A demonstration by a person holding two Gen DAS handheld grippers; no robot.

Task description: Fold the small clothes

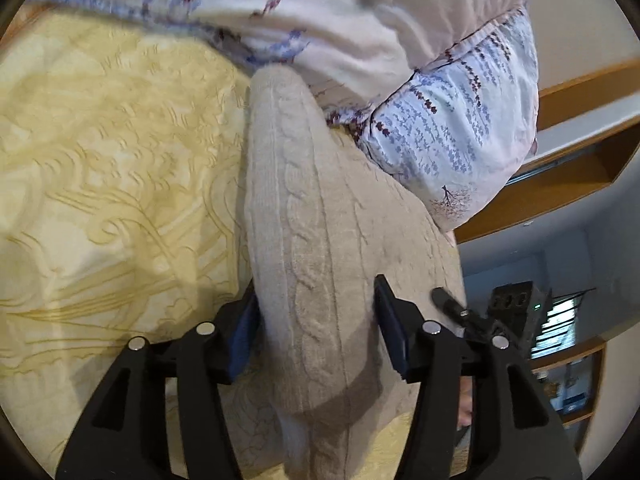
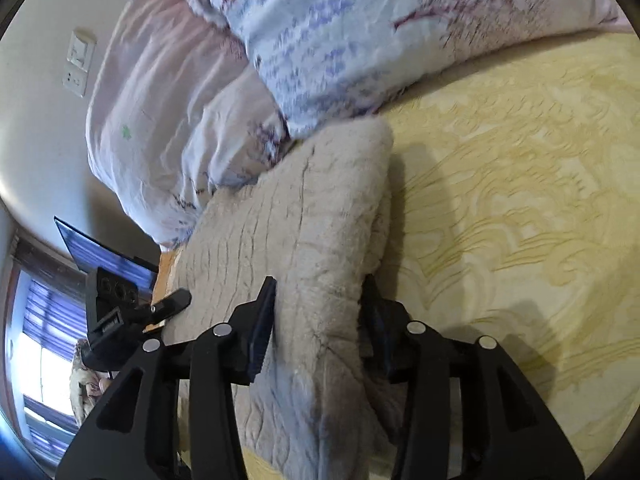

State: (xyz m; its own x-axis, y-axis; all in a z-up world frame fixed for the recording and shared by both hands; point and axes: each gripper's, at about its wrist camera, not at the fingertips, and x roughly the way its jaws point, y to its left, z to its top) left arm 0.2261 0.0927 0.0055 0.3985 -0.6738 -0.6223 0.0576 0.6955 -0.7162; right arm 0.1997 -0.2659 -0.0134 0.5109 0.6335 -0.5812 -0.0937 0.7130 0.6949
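Sweater [image 1: 320, 216]: beige cable-knit garment, lying on a yellow embossed bedspread [image 1: 112, 152], its far end close against a floral duvet [image 1: 460, 128].

Condition: bunched into a raised ridge running away from both cameras; no flat, squared fold is visible yet. Judged early to midway: the fabric appears gathered or doubled over along its length, while smoothing and final folding remain.

Left gripper [image 1: 318, 320]: jaws part open and straddling the near end of the ridge; the left pad touches the knit, the right pad seems to stand slightly clear. No firm pinch is evident.

Right gripper [image 2: 318, 320]: jaws likewise astride the knit fold [image 2: 304, 220], fabric filling the gap; whether the pads press cannot be told.

Other small clothes: none in view.
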